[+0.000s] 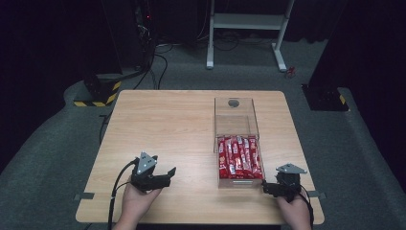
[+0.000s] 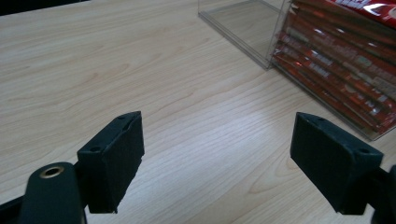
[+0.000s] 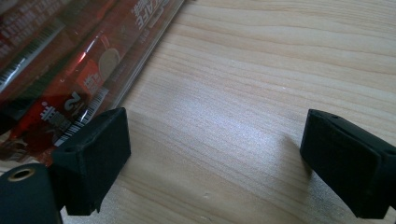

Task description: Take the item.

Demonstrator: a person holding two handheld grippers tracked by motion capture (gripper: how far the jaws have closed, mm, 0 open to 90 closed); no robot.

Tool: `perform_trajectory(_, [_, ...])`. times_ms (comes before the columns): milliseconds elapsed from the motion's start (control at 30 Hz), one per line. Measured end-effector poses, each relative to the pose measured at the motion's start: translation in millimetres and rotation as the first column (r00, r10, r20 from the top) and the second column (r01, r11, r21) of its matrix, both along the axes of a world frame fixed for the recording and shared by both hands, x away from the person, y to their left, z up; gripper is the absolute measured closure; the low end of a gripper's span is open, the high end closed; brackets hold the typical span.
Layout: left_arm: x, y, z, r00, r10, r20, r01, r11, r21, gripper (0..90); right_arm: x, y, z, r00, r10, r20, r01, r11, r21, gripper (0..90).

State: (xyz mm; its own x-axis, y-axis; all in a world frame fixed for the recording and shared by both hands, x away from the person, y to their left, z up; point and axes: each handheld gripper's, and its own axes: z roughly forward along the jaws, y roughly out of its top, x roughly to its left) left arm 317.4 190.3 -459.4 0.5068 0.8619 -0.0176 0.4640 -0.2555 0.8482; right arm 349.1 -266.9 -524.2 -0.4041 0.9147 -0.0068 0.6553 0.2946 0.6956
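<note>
High view, box: my clear box (image 1: 236, 125) sits right of centre on the table (image 1: 163, 120); its long axis runs from the near edge to the far edge, and the red packets (image 1: 239, 156) fill its near half, lying along that axis.
High view, tongs: my left gripper (image 1: 165, 175) is at lower left, well apart from the box; my right gripper (image 1: 269, 188) is at lower right, just beside the box's near right corner, so I judge the right hand nearer.
Left gripper view: my jaws are spread wide over bare wood, holding nothing; the box (image 2: 261, 28) and packets (image 2: 345, 60) lie at upper right.
Right gripper view: my jaws are spread, empty; the packets (image 3: 70, 56) sit at upper left, just beside my left-hand jaw.
</note>
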Motion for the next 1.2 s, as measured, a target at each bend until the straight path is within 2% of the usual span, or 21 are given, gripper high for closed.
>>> perform_trajectory(367, [3.3, -21.2, 10.9, 0.9986, -0.049, 0.018, 0.049, 0.9986, -0.019, 18.3, -1.6, -0.3, -0.1, 1.0, 0.001, 0.002, -0.001, 1.0, 0.0, 8.4])
perform_trajectory(867, [9.2, -54.2, 17.0, 0.9941, -0.105, 0.028, 0.105, 0.9941, -0.024, 19.0, -1.6, -0.3, -0.2, 1.0, 0.002, 0.002, -0.002, 1.0, 0.0, 8.4])
perform_trajectory(1200, [11.7, -69.4, 21.6, 0.9913, -0.127, 0.035, 0.128, 0.9912, -0.034, 19.3, -2.2, -0.1, -0.1, 1.0, 0.008, 0.002, -0.008, 1.0, 0.001, 8.5])
